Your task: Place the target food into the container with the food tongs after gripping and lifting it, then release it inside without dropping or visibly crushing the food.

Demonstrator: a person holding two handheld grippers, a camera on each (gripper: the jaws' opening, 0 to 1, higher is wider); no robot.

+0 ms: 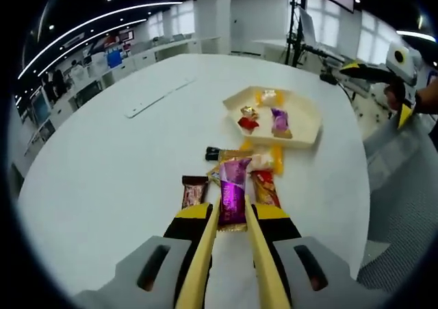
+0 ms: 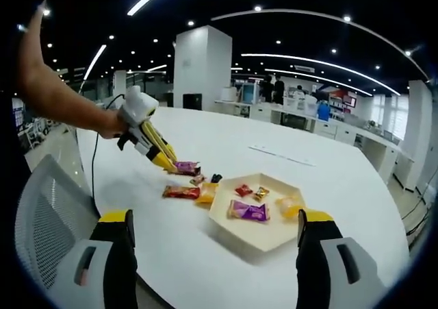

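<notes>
- On the white round table [image 1: 102, 165], left gripper view: left gripper [image 1: 233, 216] is holding yellow food tongs [image 1: 263, 268], tong arms running forward on either side of a purple snack packet [image 1: 233, 189].
- Tong tips are sitting close against the packet's two long edges — packet is lying flat on the table. Cannot tell whether they are actually pinching it or just bracketing it.
- Packet is lying in a loose pile: brown bar [image 1: 194, 190] to its left, red-orange packet [image 1: 265, 188] to its right, small dark sweet [image 1: 213, 153] and pale wrapped pieces just beyond.
- Container — a cream hexagonal tray [image 1: 304, 134] — is sitting beyond the pile, near but apart from it. Already holding a red sweet [image 1: 248, 123], a purple sweet [image 1: 279, 121] and a yellow-wrapped one [image 1: 268, 98].
- Right gripper view: right gripper [image 2: 215, 233] is hanging above the near table edge, jaws spread wide, nothing between them.
- Same tray [image 2: 226, 223] is lying between those jaws further out; purple sweet [image 2: 248, 212] is lying in its near part.
- A person's hand [image 2: 113, 124] is gripping the left gripper [image 2: 171, 164] at the left of this view, tongs angling down onto the pile beside the tray.
- A grey mesh chair [image 2: 41, 206] is standing by the table edge.
</notes>
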